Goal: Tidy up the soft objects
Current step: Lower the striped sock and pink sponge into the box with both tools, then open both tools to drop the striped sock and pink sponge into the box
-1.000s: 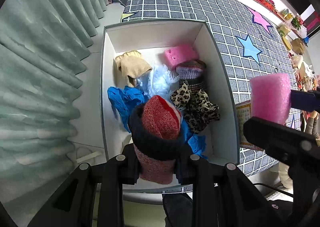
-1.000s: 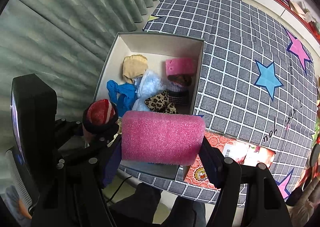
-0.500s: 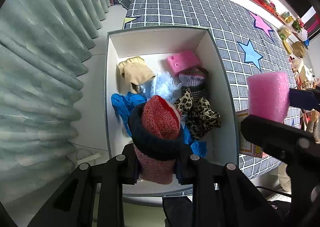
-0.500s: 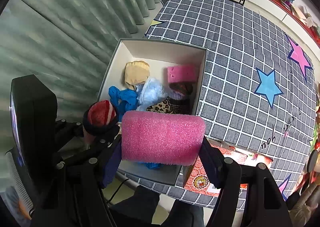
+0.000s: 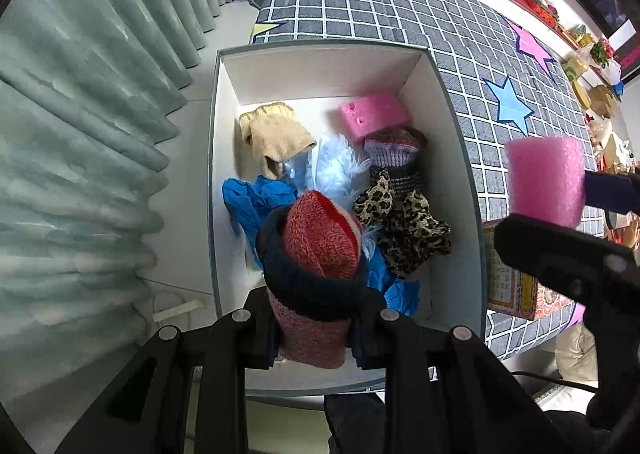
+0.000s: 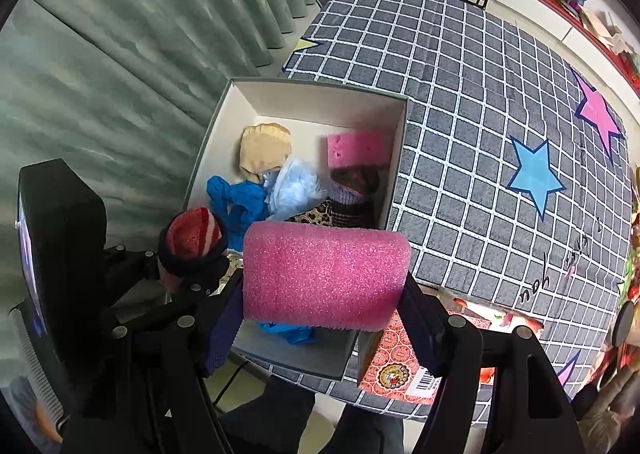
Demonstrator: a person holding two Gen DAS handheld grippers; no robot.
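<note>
— Right, what do you have on the far left?

— Green curtains (image 5: 84,142) hang down that side, with pale floor (image 5: 188,158) below them. Next comes the white box (image 5: 460,158), standing on the bench under a grey checked cloth (image 5: 360,10) with stars on it.

— What's in the box?

— From its left wall across: a beige sock (image 5: 276,136), a crumpled blue cloth (image 5: 248,198), something pale blue and fluffy (image 5: 340,164), a pink sponge (image 5: 376,114) at the back, a knitted striped piece (image 5: 396,150) just in front of it, and a leopard-print cloth (image 5: 404,222) by the right wall.

— And your left gripper (image 5: 314,334)?

— I'm pointing it down over the near end of the box. Its jaws are pinching a red knitted hat (image 5: 320,250) with a dark band, lifted clear of the pile.

— The right gripper (image 6: 324,286)?

— Its jaws are clamped on either end of a pink foam block (image 6: 326,274), held in the air over the near right edge of the box. Below it, to the right, a red patterned packet (image 6: 392,370) lies on the cloth just beside the box.
</note>
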